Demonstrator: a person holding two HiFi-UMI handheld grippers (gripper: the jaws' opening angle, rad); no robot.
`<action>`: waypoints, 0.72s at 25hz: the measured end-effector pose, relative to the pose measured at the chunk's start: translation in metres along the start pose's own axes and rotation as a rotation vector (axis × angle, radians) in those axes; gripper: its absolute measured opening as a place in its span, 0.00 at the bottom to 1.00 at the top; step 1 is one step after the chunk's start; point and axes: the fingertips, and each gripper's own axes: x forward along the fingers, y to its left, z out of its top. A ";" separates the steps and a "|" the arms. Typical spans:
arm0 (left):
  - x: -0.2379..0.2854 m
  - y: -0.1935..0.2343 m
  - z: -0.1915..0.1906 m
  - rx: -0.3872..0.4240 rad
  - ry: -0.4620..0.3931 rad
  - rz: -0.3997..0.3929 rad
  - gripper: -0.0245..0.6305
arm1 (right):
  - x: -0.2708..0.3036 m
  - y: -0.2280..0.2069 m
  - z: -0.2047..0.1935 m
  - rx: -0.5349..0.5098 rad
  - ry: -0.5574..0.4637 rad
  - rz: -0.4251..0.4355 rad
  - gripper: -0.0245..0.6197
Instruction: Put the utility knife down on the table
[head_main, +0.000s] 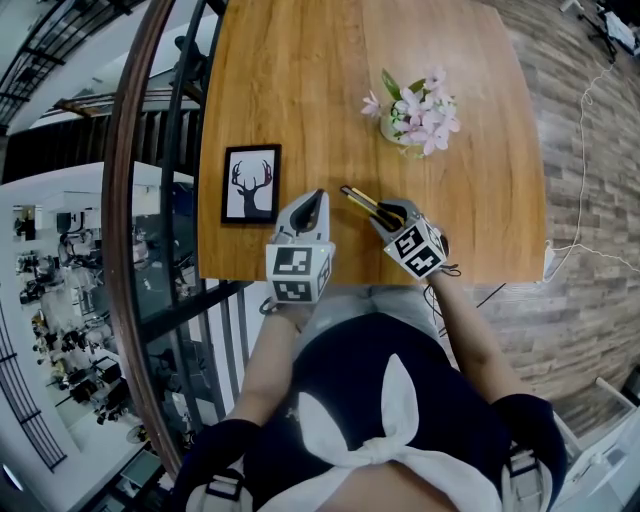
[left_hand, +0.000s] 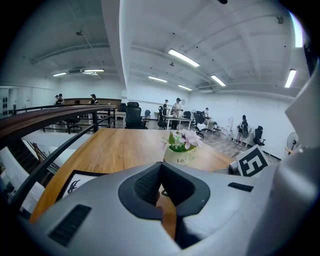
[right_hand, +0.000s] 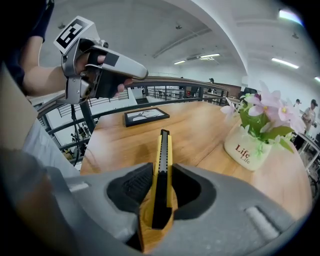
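A yellow and black utility knife (right_hand: 163, 150) sticks out forward from between the pads of my right gripper (right_hand: 162, 171), which is shut on its rear part. In the head view the knife (head_main: 358, 198) points up-left over the wooden table (head_main: 300, 80), near its front edge, with the right gripper (head_main: 386, 213) behind it. I cannot tell whether the knife's tip touches the wood. My left gripper (head_main: 319, 196) hovers just left of it, jaws closed to a point with nothing in them. The same left gripper (left_hand: 161, 169) shows only table wood behind its pads.
A black-framed deer picture (head_main: 250, 183) lies flat left of the left gripper. A white pot of pink flowers (head_main: 405, 128) stands beyond the right gripper, close on the knife's right (right_hand: 248, 147). A metal railing (head_main: 150, 200) runs along the table's left side.
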 end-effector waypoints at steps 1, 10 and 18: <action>0.000 0.000 -0.001 -0.002 0.002 0.000 0.05 | 0.001 0.000 -0.002 0.002 0.007 -0.001 0.22; 0.001 -0.002 -0.005 -0.002 0.010 -0.018 0.05 | 0.012 0.002 -0.022 0.016 0.058 0.001 0.22; -0.002 -0.004 -0.006 -0.001 0.013 -0.027 0.05 | 0.012 0.007 -0.029 0.006 0.088 0.004 0.22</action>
